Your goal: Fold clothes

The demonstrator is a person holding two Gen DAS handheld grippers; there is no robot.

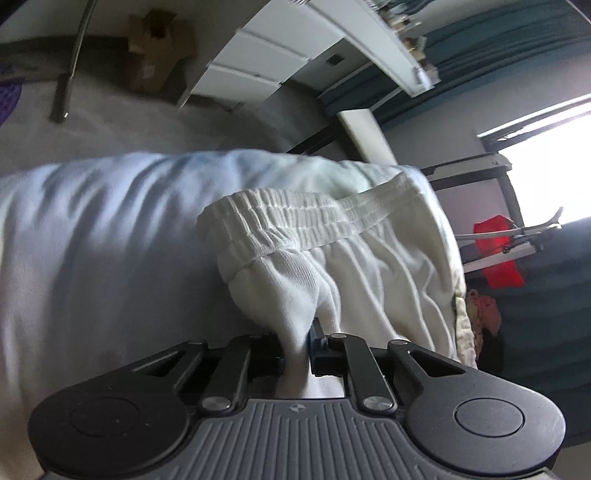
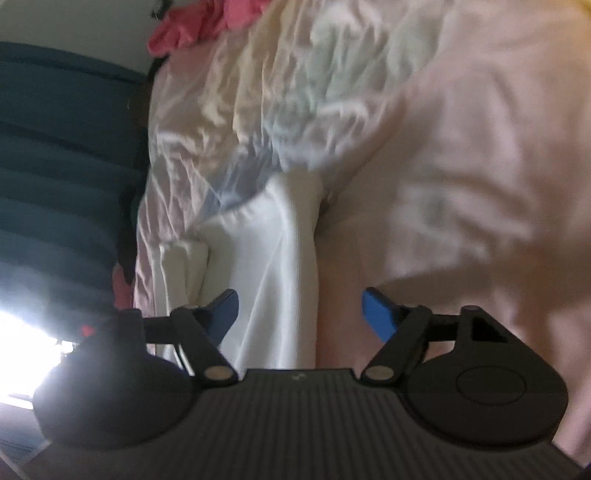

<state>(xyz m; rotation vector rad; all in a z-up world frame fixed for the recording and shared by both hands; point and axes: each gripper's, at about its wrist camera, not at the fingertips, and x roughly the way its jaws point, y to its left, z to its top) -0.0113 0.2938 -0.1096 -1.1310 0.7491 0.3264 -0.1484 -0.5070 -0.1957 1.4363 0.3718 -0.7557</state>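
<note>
Bedroom scene: pale rumpled bed sheet (image 1: 92,240) as work surface, white drawer unit (image 1: 258,62) and bright window (image 1: 546,177) behind, teal curtain at the side, a red item (image 1: 496,254) on a rack. The task's thing is a pair of white shorts (image 1: 351,266) with a ribbed elastic waistband (image 1: 288,218), lying on the bed. The left gripper (image 1: 297,350) is clamped on a pinch of fabric just below the waistband's near corner, cloth bunched up between its pads. The right gripper (image 2: 299,314) stands spread apart, blue pads (image 2: 376,314) either side of the white fabric (image 2: 269,277) but not touching it. A pink garment (image 2: 184,29) sits at the sheet's far edge. Handling judgement: light, soft knit, limp, sags and creases wherever unsupported; not fragile, not slippery. Best holds look like the waistband corners, where the elastic gives thickness. In the left view the waistband runs left to right, rising toward the right; legs hang off toward the camera, so the long axis likely runs waistband to hem. Fold stage cannot be settled from here.
</note>
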